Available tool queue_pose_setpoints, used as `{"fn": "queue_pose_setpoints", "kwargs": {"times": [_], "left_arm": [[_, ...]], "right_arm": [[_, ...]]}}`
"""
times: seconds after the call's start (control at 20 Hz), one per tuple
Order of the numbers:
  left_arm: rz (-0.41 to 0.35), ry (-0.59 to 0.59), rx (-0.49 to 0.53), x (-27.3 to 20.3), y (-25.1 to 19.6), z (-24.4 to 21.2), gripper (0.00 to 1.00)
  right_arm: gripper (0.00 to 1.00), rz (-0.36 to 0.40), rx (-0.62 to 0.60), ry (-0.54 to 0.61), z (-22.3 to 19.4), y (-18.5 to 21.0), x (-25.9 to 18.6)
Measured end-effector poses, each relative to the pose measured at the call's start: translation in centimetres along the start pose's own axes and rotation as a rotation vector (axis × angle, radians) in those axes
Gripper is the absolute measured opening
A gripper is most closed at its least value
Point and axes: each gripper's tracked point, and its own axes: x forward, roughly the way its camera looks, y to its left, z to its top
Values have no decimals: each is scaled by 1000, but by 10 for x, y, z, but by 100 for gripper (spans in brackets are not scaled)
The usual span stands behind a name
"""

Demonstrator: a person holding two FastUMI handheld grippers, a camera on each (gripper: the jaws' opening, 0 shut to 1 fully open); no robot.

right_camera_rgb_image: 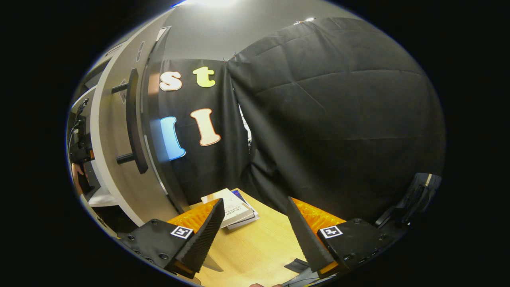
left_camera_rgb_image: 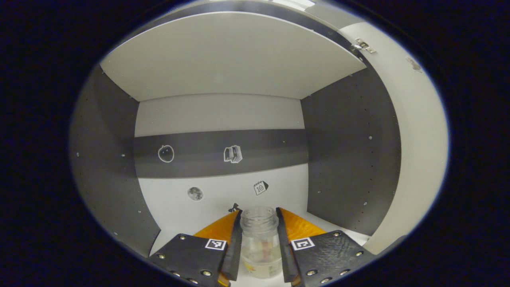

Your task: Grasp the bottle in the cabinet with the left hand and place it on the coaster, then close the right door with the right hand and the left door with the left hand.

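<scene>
Left gripper [left_camera_rgb_image: 259,239]: your fingers stood narrow, one on each side of the clear glass bottle [left_camera_rgb_image: 259,243]. Both inner faces lay against its walls, so you held it in a grip.

Bottle: it was a small clear jar with an open threaded mouth and something pale at the bottom. It stood upright on the white cabinet floor [left_camera_rgb_image: 207,203], near the front edge and well apart from the back wall.

Cabinet interior: the back panel carried small stickers, among them an apple outline [left_camera_rgb_image: 166,153] and a stack of books [left_camera_rgb_image: 233,154]. A white shelf [left_camera_rgb_image: 231,56] ran overhead. A door hinge [left_camera_rgb_image: 363,45] sat at the upper right.

Right gripper [right_camera_rgb_image: 255,235]: your fingers stood wide apart and held nothing. They hung above the wooden table [right_camera_rgb_image: 255,247].

Right door [right_camera_rgb_image: 119,159]: it stood open, edge-on to you, with its dark bar handle [right_camera_rgb_image: 133,119] facing out. Your right gripper was near it but not touching it.

Table items: some books [right_camera_rgb_image: 233,211] lay flat beyond your fingertips, against the black cloth.

Left-hand rig: part of it and a hand [right_camera_rgb_image: 75,171] showed past the door edge.

Progress: you were at the grasp, judged from the bottle being in the cabinet. Lifting out, placing on the coaster, and both door closings were left to do.

Coaster: its position could not be told.
</scene>
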Motion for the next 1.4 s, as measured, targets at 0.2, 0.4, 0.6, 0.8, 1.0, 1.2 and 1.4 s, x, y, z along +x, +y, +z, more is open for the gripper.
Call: {"fn": "queue_pose_setpoints", "kwargs": {"times": [0.2,0.4,0.6,0.8,1.0,1.2,1.4], "left_arm": [[-13,9,-40,-19,3,2,46],[-36,-2,-53,-55,1,20,39],[-100,-21,-89,-100,-10,37,32],[-168,-35,-172,-148,-23,33,46],[-212,-47,-209,-192,-34,14,46],[-252,-42,-217,-222,-45,-20,46],[-326,-30,-196,-253,-68,-65,32]], "right_arm": [[96,7,14,-6,5,-1,12],[100,-16,47,-8,10,-10,24],[96,-41,33,-13,3,-18,23],[96,-54,40,-33,9,-15,6],[96,-48,29,-67,12,-9,-18],[96,-41,31,-74,6,-2,-40],[99,-32,7,-83,2,2,-64]]}}
